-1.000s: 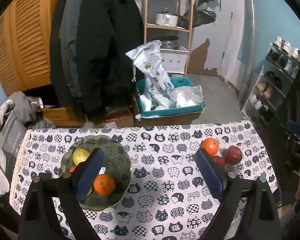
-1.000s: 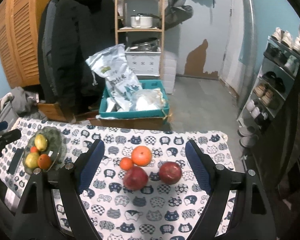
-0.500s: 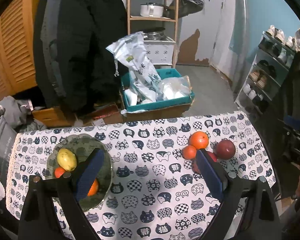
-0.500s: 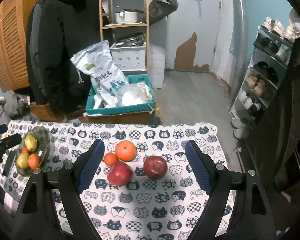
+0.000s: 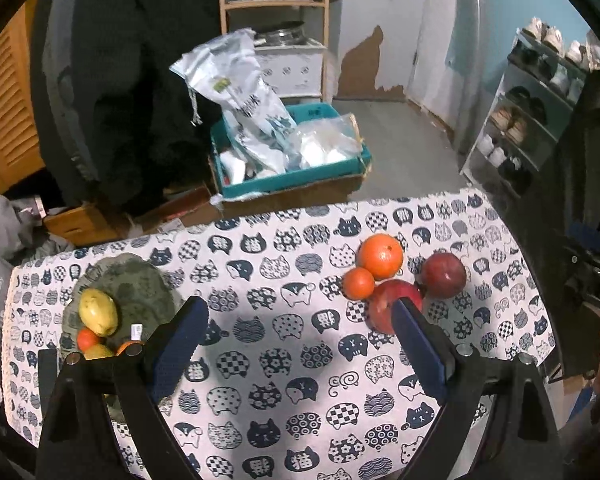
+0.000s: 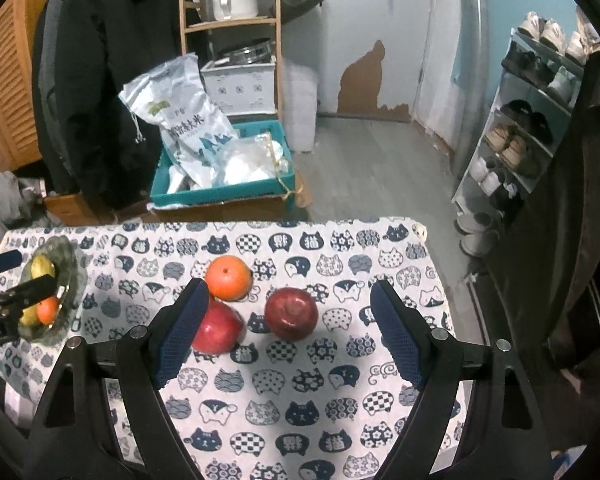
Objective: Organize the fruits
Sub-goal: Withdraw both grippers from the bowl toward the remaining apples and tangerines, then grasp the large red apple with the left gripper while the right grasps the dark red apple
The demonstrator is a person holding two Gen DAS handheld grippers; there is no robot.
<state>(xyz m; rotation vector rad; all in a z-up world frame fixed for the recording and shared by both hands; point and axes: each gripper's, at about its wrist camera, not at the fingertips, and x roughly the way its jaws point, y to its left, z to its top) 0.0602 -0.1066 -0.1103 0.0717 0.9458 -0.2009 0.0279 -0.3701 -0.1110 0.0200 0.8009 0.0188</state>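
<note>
Fruits lie loose on the cat-print cloth [image 6: 300, 392] just ahead of the right gripper [image 6: 284, 330], spread and empty: a dark apple [image 6: 291, 313] sits between its fingers, a brighter apple [image 6: 217, 327] at its left pad, an orange [image 6: 228, 278] behind. Farther left, the bowl [image 5: 140, 292] holds more fruit beside the left gripper [image 5: 300, 344] — also spread, empty. Compared with a second ago, both grippers sit lower and closer — the right one is nearer the apples.

The desk [image 6: 380, 360] wears a soft, matt cloth with cat prints. On it the dark red apple [image 6: 291, 319] is smooth and shiny, and the big orange [image 6: 228, 277] looks bumpy. Each claw has rough blue pads [image 6: 396, 344] on black plastic.
</note>
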